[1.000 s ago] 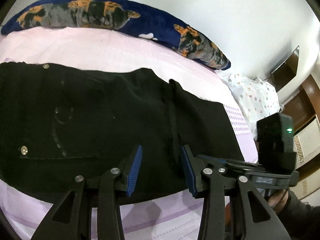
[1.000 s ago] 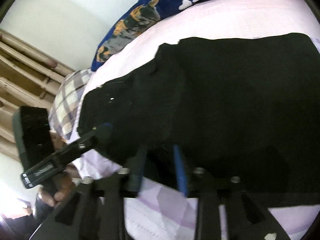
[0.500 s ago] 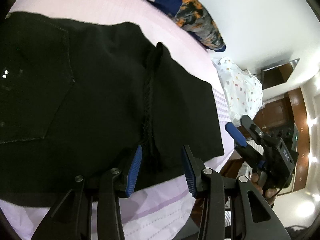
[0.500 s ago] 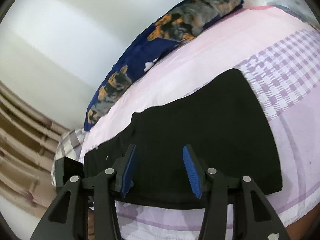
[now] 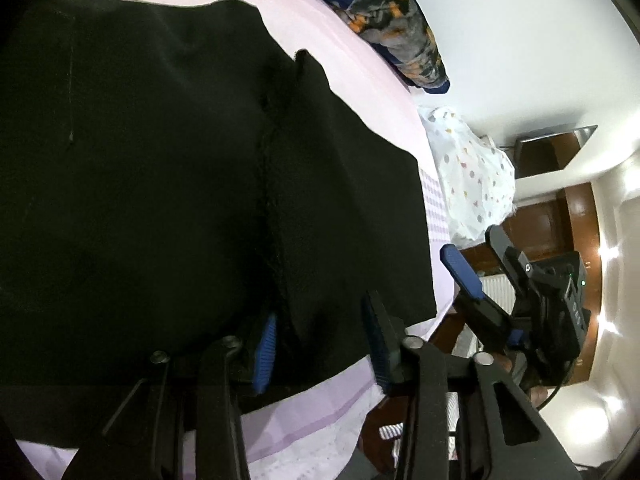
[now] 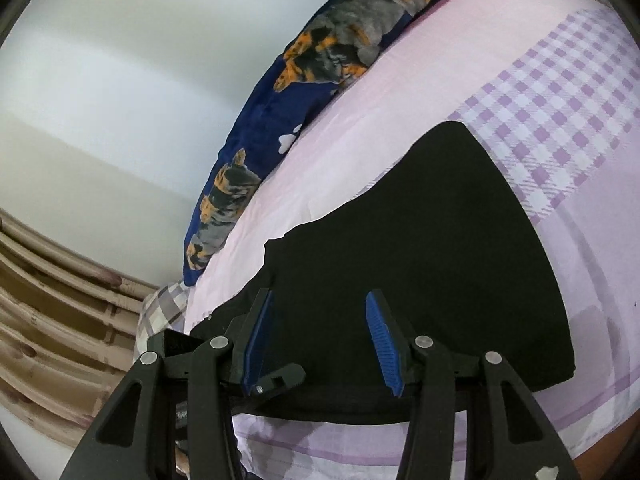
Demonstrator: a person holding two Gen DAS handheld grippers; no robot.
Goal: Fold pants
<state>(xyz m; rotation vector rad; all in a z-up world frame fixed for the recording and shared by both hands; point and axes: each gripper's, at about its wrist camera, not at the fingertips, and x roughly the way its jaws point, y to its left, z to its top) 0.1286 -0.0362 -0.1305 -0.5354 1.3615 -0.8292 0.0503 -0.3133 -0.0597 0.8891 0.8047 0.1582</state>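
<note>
One black pants (image 5: 168,168) on bed (image 6: 360,92), two grippers, left gripper (image 5: 320,344), right gripper (image 6: 320,340), spread

The pants (image 5: 168,168) are black and lie flat on the bed, folded into a broad, roughly rectangular slab. In the left wrist view a raised seam or fold ridge runs down the middle, and faint pocket stitching shows at the left. In the right wrist view their far edge steps unevenly (image 6: 420,248).
</note>
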